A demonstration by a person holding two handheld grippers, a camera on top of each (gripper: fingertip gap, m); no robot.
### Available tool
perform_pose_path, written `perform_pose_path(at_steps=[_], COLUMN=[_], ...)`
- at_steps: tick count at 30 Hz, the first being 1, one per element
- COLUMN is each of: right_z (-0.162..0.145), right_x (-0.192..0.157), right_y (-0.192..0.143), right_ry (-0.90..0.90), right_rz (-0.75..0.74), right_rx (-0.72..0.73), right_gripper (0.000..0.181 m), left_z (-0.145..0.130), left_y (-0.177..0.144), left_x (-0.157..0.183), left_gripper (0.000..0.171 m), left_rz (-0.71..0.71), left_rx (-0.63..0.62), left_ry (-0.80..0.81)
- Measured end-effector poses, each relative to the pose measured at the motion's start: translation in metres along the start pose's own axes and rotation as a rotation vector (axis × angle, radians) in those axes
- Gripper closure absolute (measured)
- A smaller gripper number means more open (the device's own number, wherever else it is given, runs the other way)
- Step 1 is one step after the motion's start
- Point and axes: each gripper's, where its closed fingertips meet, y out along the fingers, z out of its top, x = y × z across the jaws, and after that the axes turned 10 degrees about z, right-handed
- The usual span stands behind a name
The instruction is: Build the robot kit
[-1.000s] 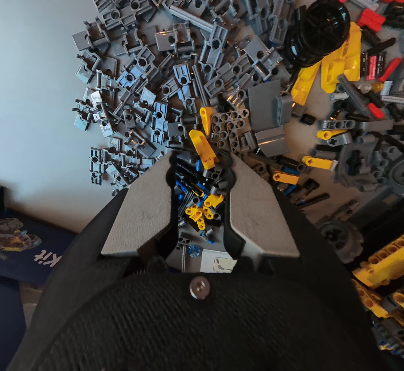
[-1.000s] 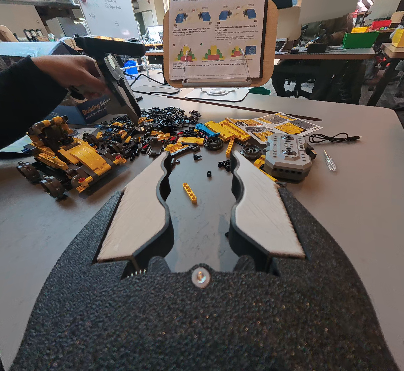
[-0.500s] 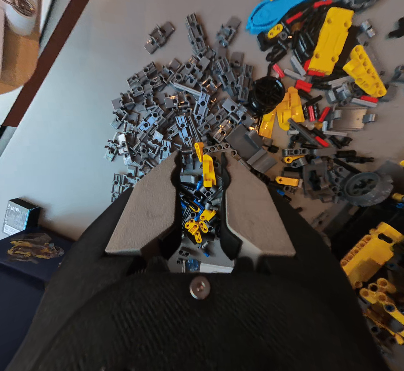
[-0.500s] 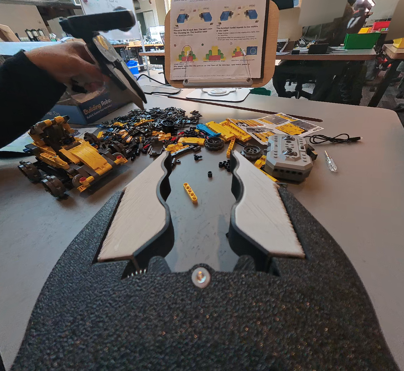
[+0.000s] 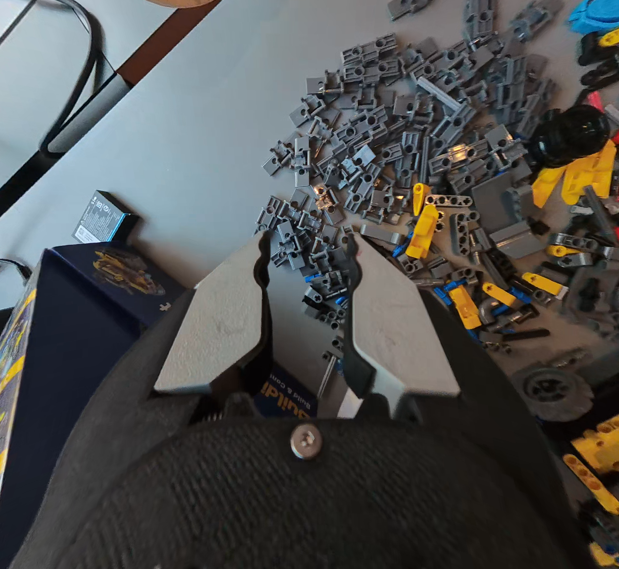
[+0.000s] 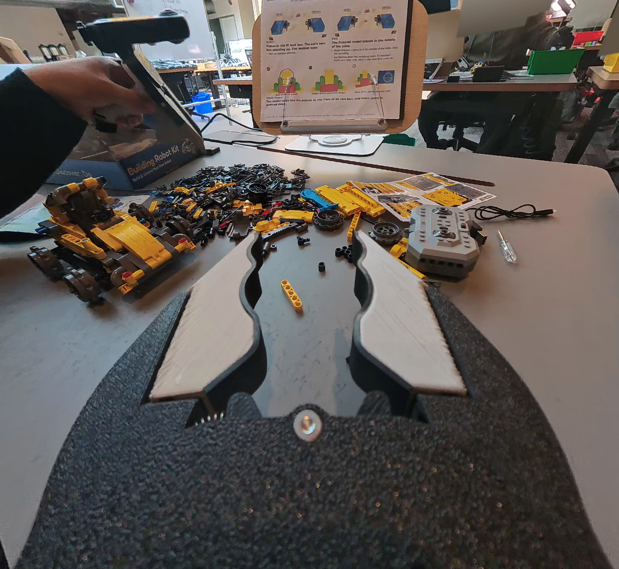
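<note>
Overhead, the left gripper (image 5: 306, 241) is held empty, jaws apart, above small grey plastic connector pieces (image 5: 385, 157), while the right gripper (image 6: 304, 241), likewise spread, frames a short yellow holed beam (image 6: 292, 295).

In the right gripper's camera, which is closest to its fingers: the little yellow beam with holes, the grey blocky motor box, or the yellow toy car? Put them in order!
Measured from the right gripper:
1. Little yellow beam with holes: on the table between the fingers.
2. Grey blocky motor box: just right of the right finger.
3. Yellow toy car: farther off, on the left.
</note>
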Motion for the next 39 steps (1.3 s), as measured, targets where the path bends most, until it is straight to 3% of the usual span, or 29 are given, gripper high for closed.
perform_pose_path(at_steps=[5,9,11,19,22,27,39], right_z=[0.0,0.0,0.0,0.0,0.0,-0.001,-0.001], right_x=[0.001,0.001,0.001,0.002,0.002,0.002,0.002], right_y=[0.0,0.0,0.0,0.0,0.0,0.0,0.0], right_ry=[0.001,0.004,0.004,0.004,0.004,0.005,0.004], right_rz=[-0.006,-0.007,-0.008,-0.008,-0.008,-0.008,-0.012], right_rx=[0.001,-0.001,0.0,-0.002,-0.002,-0.004,-0.005], right_gripper=[0.129,0.129,0.129,0.129,0.129,0.129,0.129], left_z=[0.001,-0.017,-0.024,-0.02,-0.023,-0.019,-0.041], left_y=[-0.011,-0.021,-0.025,-0.031,-0.048,-0.068,-0.028], left_x=[0.032,0.054,0.059,0.051,0.068,0.085,0.07], left_gripper=[0.131,0.144,0.14,0.141,0.132,0.135,0.141], left_rz=[-0.124,-0.18,-0.188,-0.169,-0.267,-0.319,-0.225], left_rx=[0.008,-0.041,-0.064,-0.045,-0.035,0.041,-0.139], left_ry=[0.077,0.255,0.303,0.251,0.276,0.358,0.356])
